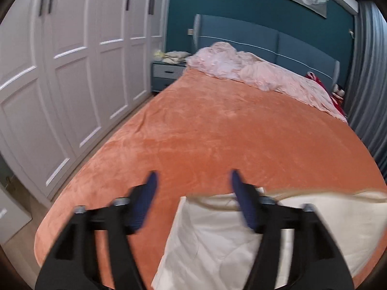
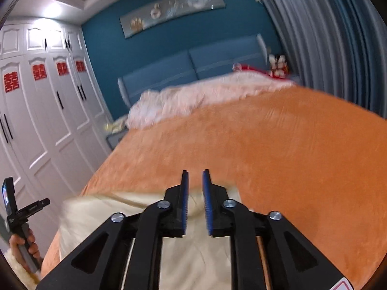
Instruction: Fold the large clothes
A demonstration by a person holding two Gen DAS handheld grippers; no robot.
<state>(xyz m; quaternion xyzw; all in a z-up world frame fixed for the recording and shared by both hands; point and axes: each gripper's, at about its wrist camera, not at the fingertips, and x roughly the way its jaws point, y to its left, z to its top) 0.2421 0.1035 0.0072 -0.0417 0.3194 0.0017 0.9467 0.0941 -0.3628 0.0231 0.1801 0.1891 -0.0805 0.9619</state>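
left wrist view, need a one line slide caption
Open left gripper above a cream quilted garment on the orange fleece bedspread.

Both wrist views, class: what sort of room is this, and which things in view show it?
A bedroom, most likely: a large bed under an orange plush blanket, a padded blue headboard against the teal wall, and a white panelled wardrobe beside it.

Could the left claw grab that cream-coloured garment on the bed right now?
Probably yes. The left claw is open, and the cream garment lies just beneath it on the orange bedspread, with nothing between them.
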